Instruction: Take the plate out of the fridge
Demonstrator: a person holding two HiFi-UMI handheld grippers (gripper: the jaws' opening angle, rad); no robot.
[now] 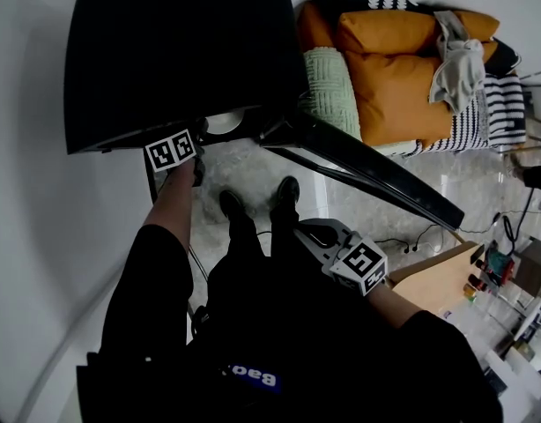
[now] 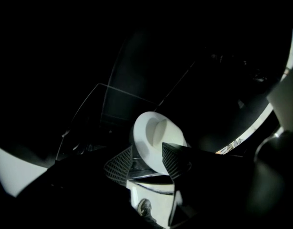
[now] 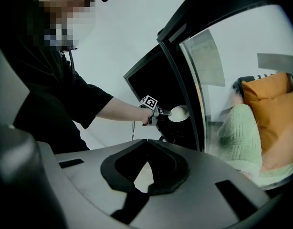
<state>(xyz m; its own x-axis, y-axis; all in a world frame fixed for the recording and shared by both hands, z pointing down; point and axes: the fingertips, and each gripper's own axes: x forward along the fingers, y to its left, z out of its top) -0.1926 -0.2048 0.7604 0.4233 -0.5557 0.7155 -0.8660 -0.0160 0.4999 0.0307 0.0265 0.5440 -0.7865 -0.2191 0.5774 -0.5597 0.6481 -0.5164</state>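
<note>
Black fridge door [image 1: 367, 170] open, orange cushions [image 1: 394, 86], green cushion [image 1: 330, 91] behind.

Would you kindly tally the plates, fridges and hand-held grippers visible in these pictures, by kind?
Plate: 1
Fridge: 1
Hand-held grippers: 2, the left hand-held gripper and the right hand-held gripper
Total: 4

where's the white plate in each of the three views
head view: plate is a pale sliver left of centre, under the top of the fridge, beside the left claw
left gripper view: plate just below centre, between that claw's jaws
right gripper view: plate centre, at that claw's tip
shared landmark: the left claw
</note>
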